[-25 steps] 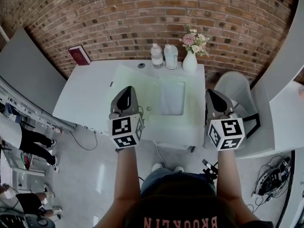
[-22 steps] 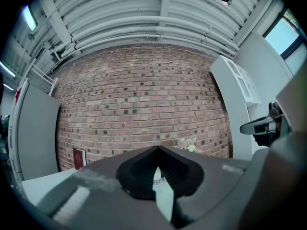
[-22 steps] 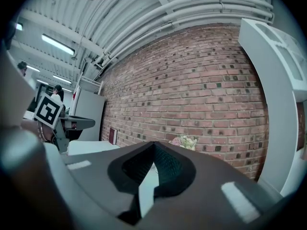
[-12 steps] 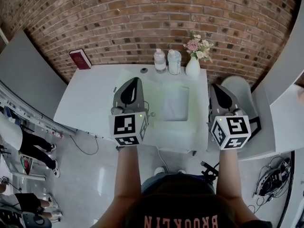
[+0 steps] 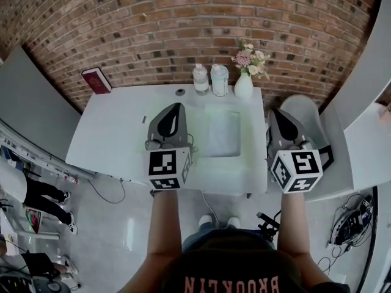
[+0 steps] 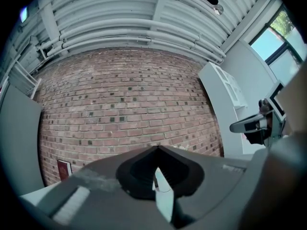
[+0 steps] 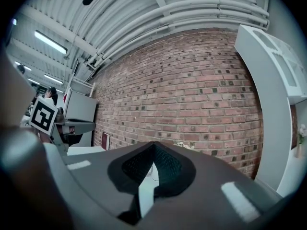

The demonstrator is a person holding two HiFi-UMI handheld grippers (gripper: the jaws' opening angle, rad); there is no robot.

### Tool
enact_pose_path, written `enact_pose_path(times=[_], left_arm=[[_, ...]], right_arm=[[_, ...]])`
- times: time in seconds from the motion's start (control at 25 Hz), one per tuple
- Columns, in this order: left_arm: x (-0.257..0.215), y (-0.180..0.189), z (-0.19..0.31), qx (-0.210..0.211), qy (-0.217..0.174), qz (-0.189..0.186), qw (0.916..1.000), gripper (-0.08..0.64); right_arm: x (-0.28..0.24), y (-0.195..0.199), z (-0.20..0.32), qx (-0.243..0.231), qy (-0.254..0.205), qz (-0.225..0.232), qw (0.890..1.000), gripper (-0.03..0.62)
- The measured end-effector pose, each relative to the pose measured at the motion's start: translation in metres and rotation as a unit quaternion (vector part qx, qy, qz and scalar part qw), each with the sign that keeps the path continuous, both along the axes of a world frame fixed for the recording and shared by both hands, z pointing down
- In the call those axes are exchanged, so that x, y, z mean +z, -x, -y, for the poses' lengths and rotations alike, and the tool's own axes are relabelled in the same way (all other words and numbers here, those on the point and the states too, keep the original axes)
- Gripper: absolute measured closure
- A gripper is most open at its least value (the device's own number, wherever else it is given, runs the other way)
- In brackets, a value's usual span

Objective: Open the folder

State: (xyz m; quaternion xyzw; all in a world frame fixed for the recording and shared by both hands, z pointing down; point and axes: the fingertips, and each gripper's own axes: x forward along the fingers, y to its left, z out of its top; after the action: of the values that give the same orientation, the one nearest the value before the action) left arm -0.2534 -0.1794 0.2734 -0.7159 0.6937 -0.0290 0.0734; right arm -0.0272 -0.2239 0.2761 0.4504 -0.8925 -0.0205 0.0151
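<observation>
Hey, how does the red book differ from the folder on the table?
The red book is dark and stands on edge against the brick wall at the back left corner of the white table; the folder is pale and lies flat near the middle. The red book looks smaller than the folder. Both rest on that table.

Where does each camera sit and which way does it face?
Head view: on the head, steeply down at the table, left gripper, right gripper, forearms.
Left gripper view: rides that gripper, level past its closed jaws at the brick wall.
Right gripper view: likewise, on its gripper.
Both gripper views share the red book.
</observation>
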Motion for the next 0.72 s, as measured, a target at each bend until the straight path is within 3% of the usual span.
enact_pose_path(times=[0.72], left_arm=[[0.003,0.01,-0.007,0.005,0.001,-0.001,1.0,0.558]], right_arm=[[0.007,0.008,-0.004,0.017,-0.012,-0.036,0.999,0.592]])
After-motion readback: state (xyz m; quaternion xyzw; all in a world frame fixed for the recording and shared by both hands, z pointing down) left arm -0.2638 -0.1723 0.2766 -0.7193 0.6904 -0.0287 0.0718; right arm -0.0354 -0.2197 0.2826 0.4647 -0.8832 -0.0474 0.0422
